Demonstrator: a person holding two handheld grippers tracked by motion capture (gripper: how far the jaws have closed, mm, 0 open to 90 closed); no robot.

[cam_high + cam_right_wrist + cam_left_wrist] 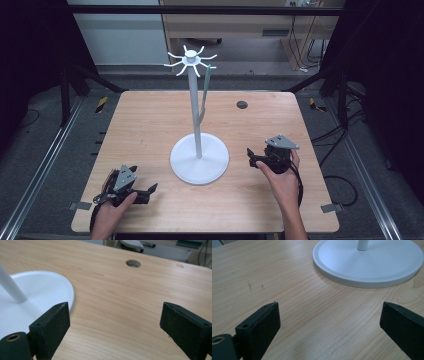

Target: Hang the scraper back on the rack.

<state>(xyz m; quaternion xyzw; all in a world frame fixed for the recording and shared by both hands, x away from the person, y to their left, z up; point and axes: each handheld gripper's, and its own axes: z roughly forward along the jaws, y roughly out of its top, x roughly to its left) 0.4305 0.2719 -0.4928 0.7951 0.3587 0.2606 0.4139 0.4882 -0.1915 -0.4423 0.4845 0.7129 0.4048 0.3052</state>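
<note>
White stand right in the middle of the wooden table, folks, upright on its round base, a slim pole rising to a crown of curved hooks at the top. From one of those hooks on the right side hangs a thin pale green strap, dangling down beside the pole. Left gripper sits low near the front left corner of the table, held in the person's left hand, jaws pointing toward the base and spread wide, nothing but bare wood between them; in the left gripper view the base's rim lies just ahead of the two black pads. Over on the other side, the right gripper is in the person's right hand, just beside the base's right edge, jaws aimed at it. Those jaws are parted wide as well, gripping nothing; the right gripper view shows the white disc and the foot of the pole off to one side, plain tabletop between the pads, and a small round hole in the table farther back. That hole sits near the far edge, well apart from the stand. Both claws released, both low over the wood, flanking the base.
</note>
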